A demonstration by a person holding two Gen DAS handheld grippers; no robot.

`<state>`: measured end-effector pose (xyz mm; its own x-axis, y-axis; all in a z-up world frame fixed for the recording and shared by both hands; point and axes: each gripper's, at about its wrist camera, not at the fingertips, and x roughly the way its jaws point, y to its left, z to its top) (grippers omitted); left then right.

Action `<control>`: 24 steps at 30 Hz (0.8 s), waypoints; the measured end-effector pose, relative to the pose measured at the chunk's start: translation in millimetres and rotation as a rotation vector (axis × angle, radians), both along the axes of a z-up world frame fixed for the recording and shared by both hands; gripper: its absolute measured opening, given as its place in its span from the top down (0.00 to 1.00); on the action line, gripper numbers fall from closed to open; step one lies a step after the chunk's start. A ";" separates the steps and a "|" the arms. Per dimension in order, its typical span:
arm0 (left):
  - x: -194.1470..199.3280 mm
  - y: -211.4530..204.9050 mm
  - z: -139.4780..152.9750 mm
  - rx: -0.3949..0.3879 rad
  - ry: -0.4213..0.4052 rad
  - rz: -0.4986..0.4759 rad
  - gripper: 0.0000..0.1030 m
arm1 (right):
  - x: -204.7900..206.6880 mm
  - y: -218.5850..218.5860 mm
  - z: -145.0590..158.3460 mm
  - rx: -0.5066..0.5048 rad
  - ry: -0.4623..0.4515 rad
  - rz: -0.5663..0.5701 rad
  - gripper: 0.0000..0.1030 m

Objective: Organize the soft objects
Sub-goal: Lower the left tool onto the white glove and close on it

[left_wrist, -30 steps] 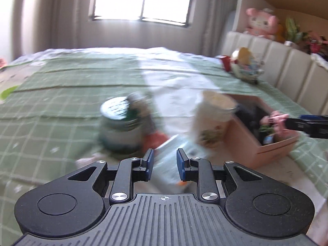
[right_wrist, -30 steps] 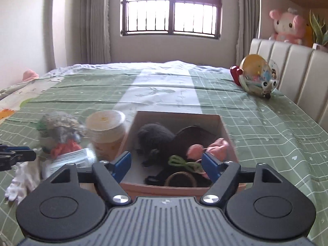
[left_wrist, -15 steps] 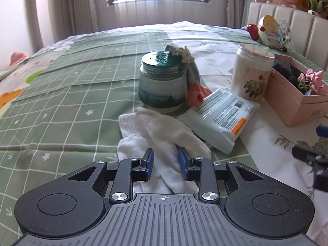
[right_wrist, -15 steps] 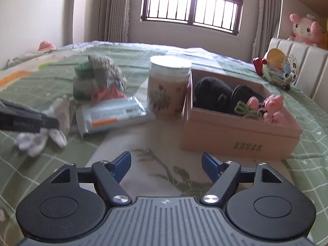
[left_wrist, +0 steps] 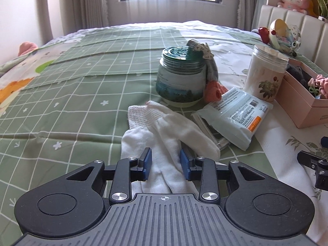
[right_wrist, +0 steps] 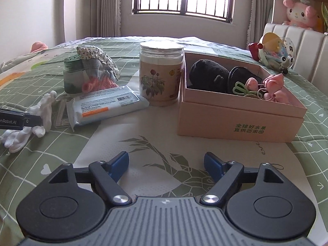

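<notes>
A white glove lies crumpled on the green checked bedspread. My left gripper hangs low over its near end, jaws opening, the cloth between the pads but not pinched. From the right wrist view the glove sits at the far left under the left gripper's finger. My right gripper stands open over bare bedspread, nothing between its fingers. Ahead of it is a pink cardboard box holding a black plush, pink soft pieces and hair ties. A coral knit piece and patterned cloth lean on a green-lidded jar.
A wipes pack lies between the glove and a clear flower-label jar, which stands against the box's left wall. A padded headboard, a round toy and a pink plush are at the back right.
The left gripper has come down over the white glove and its jaws have widened. The right gripper has drawn back from above the box and sunk low in front of it.
</notes>
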<state>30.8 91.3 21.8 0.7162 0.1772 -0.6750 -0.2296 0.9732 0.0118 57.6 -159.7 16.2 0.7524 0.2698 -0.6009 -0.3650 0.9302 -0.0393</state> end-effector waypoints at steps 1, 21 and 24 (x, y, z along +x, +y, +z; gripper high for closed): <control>-1.5 1.8 0.9 -0.001 -0.001 0.012 0.65 | 0.1 -0.8 0.4 0.004 -0.001 -0.003 0.21; -26.0 75.3 16.2 -0.239 -0.189 0.314 0.67 | 1.5 -10.4 0.5 0.060 0.013 -0.016 0.19; -12.7 88.2 10.0 -0.387 -0.151 0.261 0.67 | 1.5 -10.2 0.3 0.059 0.014 -0.016 0.19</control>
